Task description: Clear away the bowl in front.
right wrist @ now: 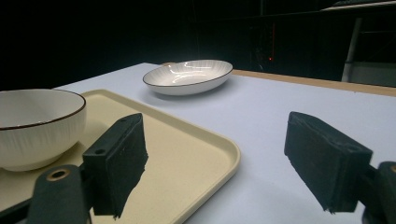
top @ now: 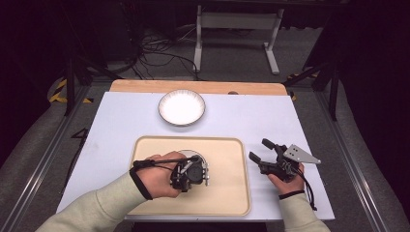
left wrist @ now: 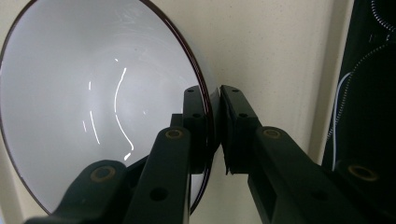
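Clamped between the closed jaws of the left gripper [left wrist: 212,135], the bowl [left wrist: 98,107] sits on the tray [top: 227,186] and probably should be lifted level to avoid slipping, while the right gripper [right wrist: 233,163] waits wide open and empty, beside the tray, the plate [right wrist: 189,76] beyond it.

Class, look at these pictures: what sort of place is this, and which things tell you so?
Probably a lab or workshop set up for recording: a table on a metal frame, loose cables on the floor behind, and hand-held grippers over a tray.
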`<state>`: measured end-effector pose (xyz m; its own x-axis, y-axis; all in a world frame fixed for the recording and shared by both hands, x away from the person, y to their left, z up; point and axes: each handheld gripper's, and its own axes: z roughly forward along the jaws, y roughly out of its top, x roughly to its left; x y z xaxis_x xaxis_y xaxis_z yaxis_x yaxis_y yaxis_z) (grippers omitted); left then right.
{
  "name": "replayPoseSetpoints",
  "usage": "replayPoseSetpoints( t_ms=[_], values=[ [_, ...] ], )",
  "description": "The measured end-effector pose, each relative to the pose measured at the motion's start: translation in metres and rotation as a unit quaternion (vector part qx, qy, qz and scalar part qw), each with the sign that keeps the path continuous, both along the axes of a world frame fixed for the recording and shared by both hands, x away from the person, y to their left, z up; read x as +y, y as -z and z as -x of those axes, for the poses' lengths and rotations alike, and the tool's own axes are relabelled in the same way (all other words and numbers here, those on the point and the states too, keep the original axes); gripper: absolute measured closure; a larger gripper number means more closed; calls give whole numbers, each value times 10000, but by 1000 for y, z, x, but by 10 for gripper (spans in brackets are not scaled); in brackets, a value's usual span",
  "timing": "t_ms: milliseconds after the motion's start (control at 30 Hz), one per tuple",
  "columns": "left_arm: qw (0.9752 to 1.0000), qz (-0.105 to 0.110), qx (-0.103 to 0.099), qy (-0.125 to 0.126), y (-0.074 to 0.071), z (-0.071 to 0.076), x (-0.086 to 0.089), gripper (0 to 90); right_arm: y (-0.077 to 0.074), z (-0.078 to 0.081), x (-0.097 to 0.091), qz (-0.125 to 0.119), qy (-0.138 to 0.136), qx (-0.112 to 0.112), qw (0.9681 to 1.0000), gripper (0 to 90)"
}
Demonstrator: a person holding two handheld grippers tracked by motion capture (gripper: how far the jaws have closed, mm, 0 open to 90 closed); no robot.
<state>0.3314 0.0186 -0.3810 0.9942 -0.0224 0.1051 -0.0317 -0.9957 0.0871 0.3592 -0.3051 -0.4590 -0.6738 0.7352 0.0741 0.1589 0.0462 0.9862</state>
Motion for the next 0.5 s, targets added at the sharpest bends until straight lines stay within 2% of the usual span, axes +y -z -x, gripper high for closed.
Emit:
replayPoseSetpoints(
  t_ms=[200,400,500],
  values=[
    [10000,3,-11,11,2,1,0,827,0,0,0,-2,0,-1,10000,214],
    [10000,-46,62,18,5,2,0,837,0,0,0,-2,0,-2,10000,213],
    [9999,0,115,-32,6,1,1,839,0,0,0,-3,2,-3,10000,213]
  ],
)
